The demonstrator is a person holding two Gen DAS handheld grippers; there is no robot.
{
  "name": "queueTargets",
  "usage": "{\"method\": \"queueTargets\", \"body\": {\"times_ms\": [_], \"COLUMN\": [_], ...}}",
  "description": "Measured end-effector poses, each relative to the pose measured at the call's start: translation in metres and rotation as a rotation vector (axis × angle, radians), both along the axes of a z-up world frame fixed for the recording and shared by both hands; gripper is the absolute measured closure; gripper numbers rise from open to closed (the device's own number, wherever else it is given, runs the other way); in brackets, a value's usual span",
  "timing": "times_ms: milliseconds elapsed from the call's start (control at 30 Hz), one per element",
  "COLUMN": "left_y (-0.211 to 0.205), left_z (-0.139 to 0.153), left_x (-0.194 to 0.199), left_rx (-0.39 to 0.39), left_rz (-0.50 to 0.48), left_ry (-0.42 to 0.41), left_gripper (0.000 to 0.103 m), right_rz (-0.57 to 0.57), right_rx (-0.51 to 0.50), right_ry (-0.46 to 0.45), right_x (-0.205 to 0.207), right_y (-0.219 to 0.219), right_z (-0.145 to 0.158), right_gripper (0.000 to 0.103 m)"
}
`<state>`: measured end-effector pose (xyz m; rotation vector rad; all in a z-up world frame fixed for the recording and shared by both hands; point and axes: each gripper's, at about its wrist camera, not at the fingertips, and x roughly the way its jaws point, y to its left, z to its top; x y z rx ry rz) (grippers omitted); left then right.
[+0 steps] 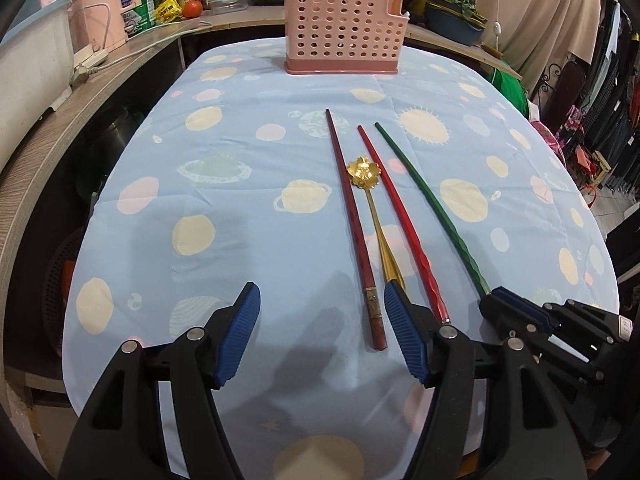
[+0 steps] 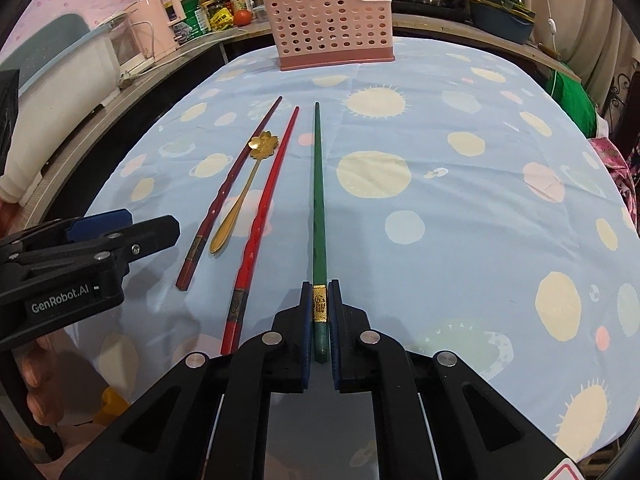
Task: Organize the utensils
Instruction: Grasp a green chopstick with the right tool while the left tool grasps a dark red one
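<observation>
On the blue planet-print cloth lie a dark red chopstick [image 1: 352, 220] [image 2: 228, 196], a gold flower-bowled spoon [image 1: 370, 208] [image 2: 240, 196], a bright red chopstick [image 1: 400, 216] [image 2: 262, 216] and a green chopstick [image 1: 432, 204] [image 2: 319, 200]. My right gripper [image 2: 320, 300] [image 1: 504, 300] is shut on the green chopstick's near end, at its gold band. My left gripper [image 1: 320, 304] [image 2: 120, 224] stands open over the cloth; its right finger [image 1: 404, 332] overlaps the spoon's handle end, and the dark red chopstick's end lies between the fingers. A pink perforated utensil holder [image 1: 340, 28] [image 2: 332, 24] stands at the table's far edge.
A wooden counter [image 1: 48, 128] curves along the left and back, carrying a pink appliance [image 1: 108, 8], bottles, a tomato [image 1: 192, 8] and pots. A dark planter [image 1: 452, 20] sits at the back right. Clothes hang at the far right. Fingers of a hand [image 2: 36, 368] show at the left edge.
</observation>
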<state>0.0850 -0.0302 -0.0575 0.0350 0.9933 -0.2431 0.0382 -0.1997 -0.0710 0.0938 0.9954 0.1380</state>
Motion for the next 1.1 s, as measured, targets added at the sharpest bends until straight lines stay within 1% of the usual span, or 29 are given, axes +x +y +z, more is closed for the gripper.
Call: {"method": "queueTargets", "body": {"times_ms": [233, 467, 667, 767, 867, 900, 933, 1000, 1067, 1100], "left_y": [-0.007, -0.006, -0.006, -0.005, -0.002, -0.001, 0.001, 0.003, 0.005, 0.006], "left_z": [-0.007, -0.018, -0.020, -0.020, -0.020, -0.020, -0.020, -0.019, -0.019, -0.019], "left_x": [-0.001, 0.003, 0.002, 0.003, 0.004, 0.004, 0.004, 0.005, 0.006, 0.006], "left_rx": [0.001, -0.003, 0.008, 0.017, 0.022, 0.024, 0.026, 0.024, 0.017, 0.013], "left_rz": [-0.031, -0.020, -0.014, -0.009, 0.005, 0.012, 0.018, 0.027, 0.030, 0.032], "left_ry": [0.027, 0.068, 0.057, 0.048, 0.042, 0.040, 0.038, 0.037, 0.039, 0.040], "left_gripper": [0.042, 0.044, 0.045, 0.049, 0.057, 0.062, 0.070, 0.078, 0.090, 0.094], "right_rz": [-0.002, -0.003, -0.002, -0.002, -0.003, -0.002, -0.002, -0.002, -0.002, -0.002], "right_rx": [0.012, 0.012, 0.012, 0.012, 0.013, 0.012, 0.011, 0.011, 0.013, 0.015], "right_ry": [0.000, -0.002, -0.001, -0.001, -0.001, -0.001, -0.001, -0.001, -0.001, -0.001], "right_x": [0.000, 0.000, 0.000, 0.000, 0.000, 0.000, 0.000, 0.000, 0.000, 0.000], "right_y": [-0.002, -0.001, -0.001, -0.001, -0.001, -0.001, -0.001, -0.001, -0.001, -0.002], "right_z": [0.000, 0.000, -0.001, -0.001, -0.001, -0.001, -0.001, -0.001, -0.001, -0.001], "right_gripper": [0.096, 0.096, 0.096, 0.096, 0.096, 0.096, 0.096, 0.096, 0.096, 0.096]}}
